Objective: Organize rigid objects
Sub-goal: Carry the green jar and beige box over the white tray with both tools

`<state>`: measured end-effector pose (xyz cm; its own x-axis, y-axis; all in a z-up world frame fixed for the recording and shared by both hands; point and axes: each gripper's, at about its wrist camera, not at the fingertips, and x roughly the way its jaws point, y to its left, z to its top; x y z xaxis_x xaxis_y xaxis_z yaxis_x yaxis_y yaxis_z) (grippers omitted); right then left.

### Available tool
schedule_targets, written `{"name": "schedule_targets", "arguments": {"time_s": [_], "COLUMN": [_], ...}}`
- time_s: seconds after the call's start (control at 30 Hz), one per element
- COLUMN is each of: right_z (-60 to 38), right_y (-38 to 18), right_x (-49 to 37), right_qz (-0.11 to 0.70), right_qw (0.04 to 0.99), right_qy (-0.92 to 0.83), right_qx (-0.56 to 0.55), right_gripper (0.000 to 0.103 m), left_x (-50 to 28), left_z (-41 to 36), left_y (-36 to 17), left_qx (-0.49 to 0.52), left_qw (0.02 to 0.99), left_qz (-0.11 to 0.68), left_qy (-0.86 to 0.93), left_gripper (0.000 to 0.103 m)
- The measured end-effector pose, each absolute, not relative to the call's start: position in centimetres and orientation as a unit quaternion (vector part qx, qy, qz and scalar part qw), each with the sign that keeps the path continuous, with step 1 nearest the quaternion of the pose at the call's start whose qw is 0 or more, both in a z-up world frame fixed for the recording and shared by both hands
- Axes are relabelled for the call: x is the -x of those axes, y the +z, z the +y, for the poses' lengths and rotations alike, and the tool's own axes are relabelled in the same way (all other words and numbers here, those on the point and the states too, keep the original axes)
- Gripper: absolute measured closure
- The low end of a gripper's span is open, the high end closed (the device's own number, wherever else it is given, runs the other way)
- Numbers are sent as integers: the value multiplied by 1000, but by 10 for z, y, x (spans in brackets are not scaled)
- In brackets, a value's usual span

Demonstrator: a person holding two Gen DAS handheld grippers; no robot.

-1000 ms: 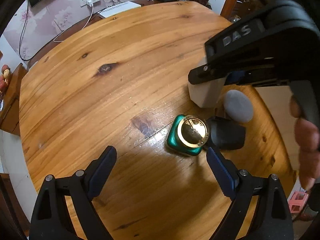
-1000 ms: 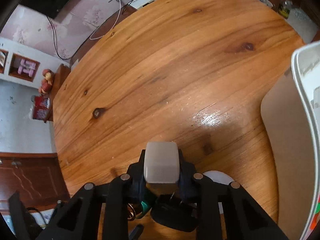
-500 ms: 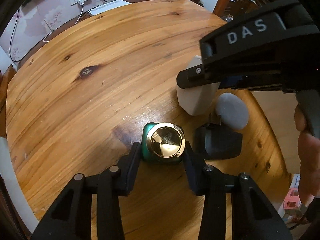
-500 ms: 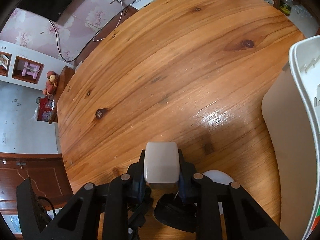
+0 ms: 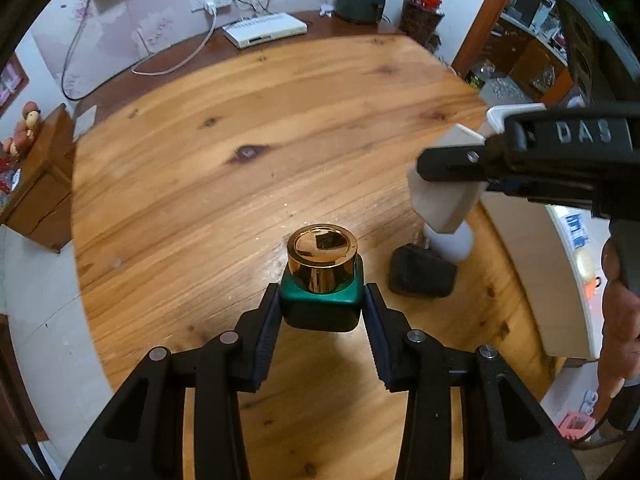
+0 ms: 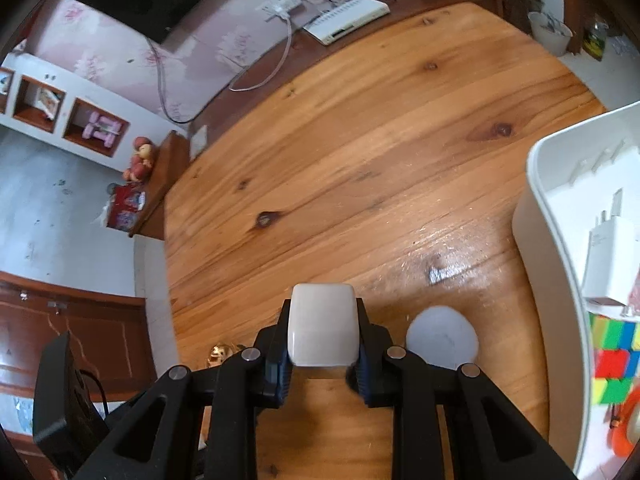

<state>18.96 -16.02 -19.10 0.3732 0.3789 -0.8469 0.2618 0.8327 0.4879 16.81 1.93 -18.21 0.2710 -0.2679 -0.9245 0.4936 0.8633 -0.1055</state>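
My left tongs (image 5: 322,312) have just closed on the green gold-capped bottle (image 5: 322,280), gripping its stiff, slick base above the table (image 5: 200,184). At two o'clock, my right tongs (image 6: 322,346) clamp a smooth, light white case (image 6: 322,330).

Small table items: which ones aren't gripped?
The black adapter and the white puck sit loose on the table. The green gold-capped bottle and cream block are clamped.
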Motion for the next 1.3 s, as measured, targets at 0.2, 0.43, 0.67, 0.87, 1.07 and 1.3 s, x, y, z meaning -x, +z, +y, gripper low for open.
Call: {"name": "schedule_targets", "arguments": {"time_s": [0.2, 0.43, 0.67, 0.87, 1.07, 1.3], "right_z": [-171, -208, -255, -298, -332, -349], "right_y": [-146, -97, -86, -110, -151, -189], "right_x": [-156, -98, -48, -14, 13, 31], "right_qz": [530, 489, 470, 481, 514, 542], "right_qw": [803, 839, 856, 845, 823, 802], "right_qy": [57, 47, -2, -46, -89, -112], "right_qx": [-267, -235, -213, -228, -226, -225], "right_gripper": [77, 77, 77, 77, 77, 77], "left_x": [-146, -126, -102, -91, -78, -75], "left_z": [4, -45, -112, -175, -224, -260], "left_y": [-129, -77, -55, -70, -110, -163], "left_qx": [-105, -117, -152, -191, -237, -295], "left_qw": [811, 824, 813, 783, 743, 700], "left_qz": [516, 464, 434, 459, 500, 549], "left_qy": [-255, -305, -358, -374, -376, -348], "left_gripper": [59, 59, 59, 59, 59, 59]}}
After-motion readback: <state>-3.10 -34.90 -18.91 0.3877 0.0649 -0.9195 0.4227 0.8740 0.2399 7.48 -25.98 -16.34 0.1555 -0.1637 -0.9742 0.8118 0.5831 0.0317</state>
